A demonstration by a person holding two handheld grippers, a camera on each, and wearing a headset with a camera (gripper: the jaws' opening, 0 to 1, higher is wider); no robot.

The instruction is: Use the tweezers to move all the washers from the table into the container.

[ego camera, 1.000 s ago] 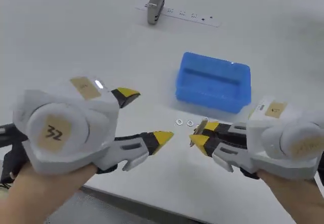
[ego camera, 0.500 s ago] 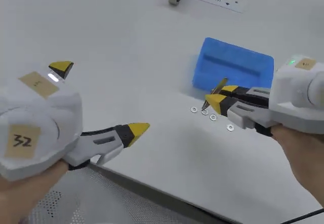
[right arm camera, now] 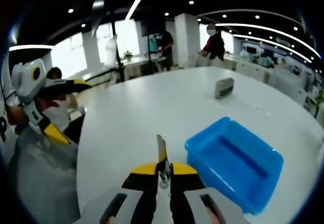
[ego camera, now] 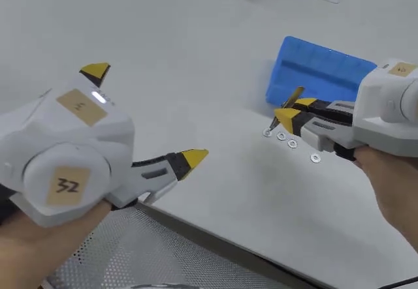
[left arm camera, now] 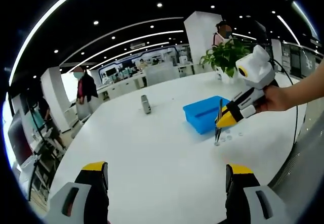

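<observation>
tweezers (ego camera: pixel 294 95) in right hand-held gripper (ego camera: pixel 294 110), washers (ego camera: pixel 292 144) nearby

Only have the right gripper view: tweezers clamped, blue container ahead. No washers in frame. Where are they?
Observer: The head view has four washers in a loose line on the table, on the near side of the container, none touching it.
Operator: Tweezers near them?
Observer: In the left gripper view the tweezers point steeply down from the right gripper, with the tip right beside the washers. I cannot tell whether it touches.
Operator: Left gripper in the way?
Observer: No. The head view puts the left gripper open over the table's near edge, well apart from the washers.
</observation>
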